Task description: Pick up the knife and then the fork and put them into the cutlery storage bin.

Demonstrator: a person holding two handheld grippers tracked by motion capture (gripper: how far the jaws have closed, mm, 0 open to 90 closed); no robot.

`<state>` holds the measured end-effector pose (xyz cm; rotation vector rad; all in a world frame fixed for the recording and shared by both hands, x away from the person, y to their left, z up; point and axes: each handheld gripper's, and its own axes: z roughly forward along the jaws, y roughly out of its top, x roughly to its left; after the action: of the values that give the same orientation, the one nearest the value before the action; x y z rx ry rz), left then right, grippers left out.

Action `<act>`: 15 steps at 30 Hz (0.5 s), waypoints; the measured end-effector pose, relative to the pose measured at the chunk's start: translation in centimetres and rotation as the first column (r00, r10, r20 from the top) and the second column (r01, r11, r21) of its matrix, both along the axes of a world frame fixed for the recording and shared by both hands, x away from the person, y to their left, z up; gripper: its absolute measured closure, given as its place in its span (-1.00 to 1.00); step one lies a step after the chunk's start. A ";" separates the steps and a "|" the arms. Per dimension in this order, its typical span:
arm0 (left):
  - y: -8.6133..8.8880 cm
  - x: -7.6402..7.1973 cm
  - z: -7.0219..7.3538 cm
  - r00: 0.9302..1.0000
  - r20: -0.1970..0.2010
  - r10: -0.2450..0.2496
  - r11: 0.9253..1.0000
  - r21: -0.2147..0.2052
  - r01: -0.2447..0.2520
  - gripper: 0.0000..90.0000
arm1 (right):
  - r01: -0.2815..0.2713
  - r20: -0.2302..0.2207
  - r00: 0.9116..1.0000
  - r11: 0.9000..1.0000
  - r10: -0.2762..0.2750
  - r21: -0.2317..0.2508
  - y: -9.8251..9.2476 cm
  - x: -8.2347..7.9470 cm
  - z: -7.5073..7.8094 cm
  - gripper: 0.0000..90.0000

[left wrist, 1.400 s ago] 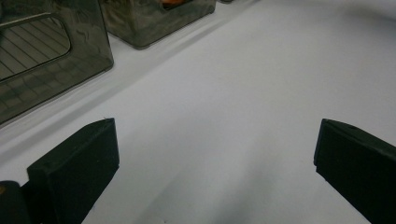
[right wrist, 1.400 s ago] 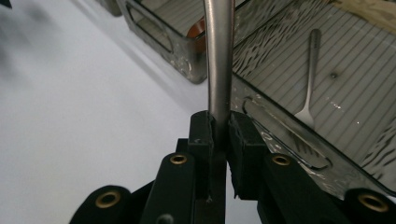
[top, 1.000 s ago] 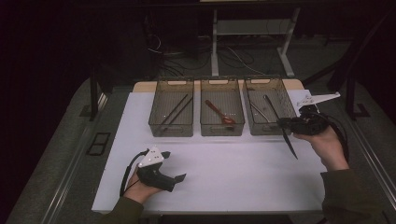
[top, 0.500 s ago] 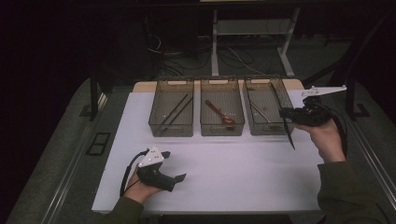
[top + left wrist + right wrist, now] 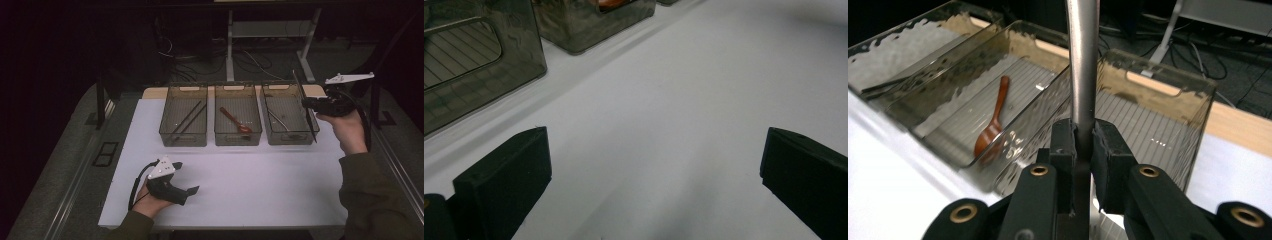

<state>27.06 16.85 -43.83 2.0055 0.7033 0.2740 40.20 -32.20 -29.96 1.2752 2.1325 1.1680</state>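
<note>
Over the rightmost bin [image 5: 289,120], the right tool [image 5: 309,103] is clamping a long metal utensil [image 5: 1083,65], now lifted higher and tilted more upright than a second ago. Left tool [image 5: 186,184] is sitting released on the white worktop [image 5: 260,185], unmoved. Counting three smoky bins: left one holding two dark sticks [image 5: 186,119], middle bin [image 5: 238,121] one brown spoon [image 5: 236,120], right one a metal piece [image 5: 278,119].
</note>
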 end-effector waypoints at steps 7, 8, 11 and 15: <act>0.0 0.0 0.0 1.000 0.000 0.000 1.000 -0.002 0.000 -1.00 | 0.036 0.046 0.998 0.999 -0.036 0.004 0.0 2.0 0.9 0.76; 0.0 0.0 0.0 1.000 0.000 0.000 1.000 -0.003 0.000 -1.00 | 0.038 0.052 0.998 0.999 -0.038 0.006 0.0 2.4 1.0 0.76; 0.0 0.0 0.0 1.000 -0.002 -0.001 1.000 -0.002 0.001 -1.00 | 0.052 0.065 0.996 0.999 -0.053 0.012 0.1 3.3 1.1 0.76; 0.0 0.0 0.0 1.000 0.000 -0.003 1.000 -0.001 0.003 -1.00 | 0.063 0.068 0.996 0.998 -0.063 0.002 0.1 4.5 0.7 0.76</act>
<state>27.07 16.88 -43.80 2.0051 0.7006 0.2716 44.70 -32.08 -29.29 1.2742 2.0288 1.1685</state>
